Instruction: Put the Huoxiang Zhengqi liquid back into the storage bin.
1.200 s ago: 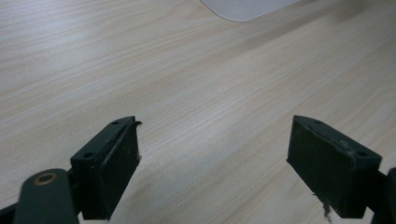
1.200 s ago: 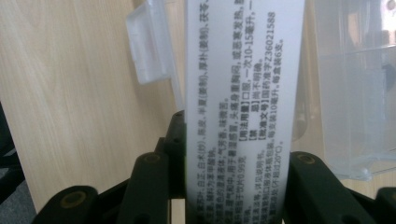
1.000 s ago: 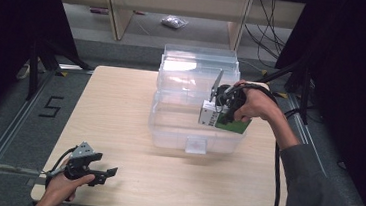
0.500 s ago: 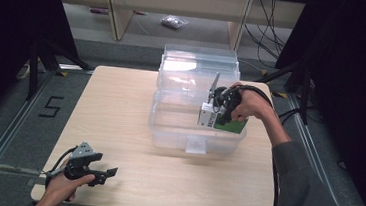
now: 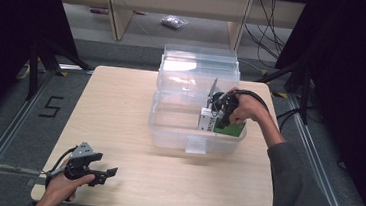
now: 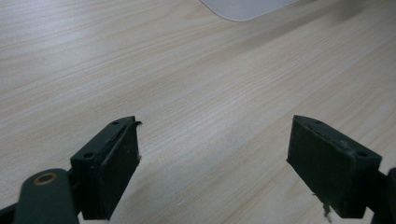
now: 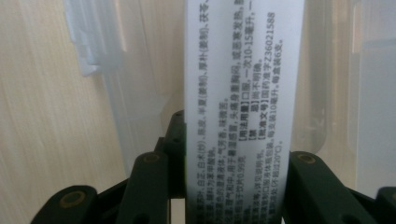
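Note:
A white and green medicine box (image 5: pixel 221 125) hangs low inside the clear plastic bin (image 5: pixel 168 132) at its right end, with my right gripper (image 5: pixel 220 117) shut on it. In the right gripper view the box's white printed face (image 7: pixel 243 93) runs upward between the two black jaws, which press on both its sides. My left gripper (image 5: pixel 107 171) rests near the table's front left corner, held by a hand. In the left gripper view its fingers (image 6: pixel 109 172) stand wide apart over bare wood, with nothing between them.
The bin's open lid (image 5: pixel 199 67) stands up behind it at the table's far side. The wooden table (image 5: pixel 116 102) has bare room left of and in front of the bin. A shelf and cables lie beyond the table, and a floor mark is at left.
My right gripper has sunk with the box deeper into the bin. The left gripper has stayed in place.

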Tool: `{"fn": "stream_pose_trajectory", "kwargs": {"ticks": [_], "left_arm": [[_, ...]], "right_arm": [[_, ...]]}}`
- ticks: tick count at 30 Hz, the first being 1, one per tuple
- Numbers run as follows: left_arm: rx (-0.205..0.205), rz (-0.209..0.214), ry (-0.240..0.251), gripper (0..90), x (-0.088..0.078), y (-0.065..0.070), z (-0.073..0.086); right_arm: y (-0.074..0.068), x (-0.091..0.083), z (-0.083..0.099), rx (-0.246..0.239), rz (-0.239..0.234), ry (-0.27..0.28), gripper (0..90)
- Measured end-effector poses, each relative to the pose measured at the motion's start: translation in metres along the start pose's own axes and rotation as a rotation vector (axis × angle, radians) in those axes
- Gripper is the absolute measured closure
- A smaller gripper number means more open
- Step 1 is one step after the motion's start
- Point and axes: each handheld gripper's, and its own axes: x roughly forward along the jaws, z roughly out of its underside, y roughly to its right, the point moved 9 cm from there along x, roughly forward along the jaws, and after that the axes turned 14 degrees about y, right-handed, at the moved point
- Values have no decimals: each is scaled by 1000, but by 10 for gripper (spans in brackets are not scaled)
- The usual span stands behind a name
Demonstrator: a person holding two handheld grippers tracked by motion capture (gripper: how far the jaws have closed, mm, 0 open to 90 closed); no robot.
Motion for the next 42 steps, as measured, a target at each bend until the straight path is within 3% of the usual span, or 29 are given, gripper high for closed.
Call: {"fn": "stream_pose_trajectory", "kwargs": {"ticks": [1,6,8,10,11,12,13,17,20,21,24,25,28,29,32,33,39,42], "left_arm": [[-29,-8,27,159,2,2,-2],[0,0,-1,159,0,0,0],[-30,-7,26,159,2,2,-2],[-29,-11,33,160,3,2,-2],[-29,-11,33,160,3,2,-2],[-29,-11,33,159,3,2,-2],[1,3,-1,160,0,0,0],[-33,-6,29,159,2,2,-2],[-19,-4,19,159,2,1,-1],[-1,3,1,159,0,0,0],[-9,-1,7,159,1,1,-1],[-33,-7,31,159,3,3,-2],[-28,-6,28,159,2,2,-2],[0,2,1,159,0,0,0],[-8,0,10,159,1,1,-1],[-31,-6,32,159,3,2,-2],[-34,-6,35,159,3,3,-2],[-33,-6,35,159,3,3,-2]], "right_arm": [[-1,1,2,12,-5,-11,647],[-3,9,6,37,-18,-30,647],[2,17,6,-36,-33,5,646],[2,21,6,-51,-49,6,646],[-1,19,7,1,-41,-16,646],[-1,19,7,1,-41,-16,646],[-1,22,8,7,-42,-30,645],[-1,28,9,1,-60,-15,644],[2,32,12,-14,-57,-18,644],[-2,30,15,34,-61,-49,644],[-3,33,17,19,-69,-56,642],[-3,33,18,22,-75,-58,642],[-4,35,20,26,-75,-66,640],[-4,35,20,22,-72,-70,640],[-4,35,21,20,-73,-71,638],[-4,35,21,20,-73,-71,636],[-5,35,20,13,-87,-73,625],[-5,31,18,61,-79,-75,595]]}}
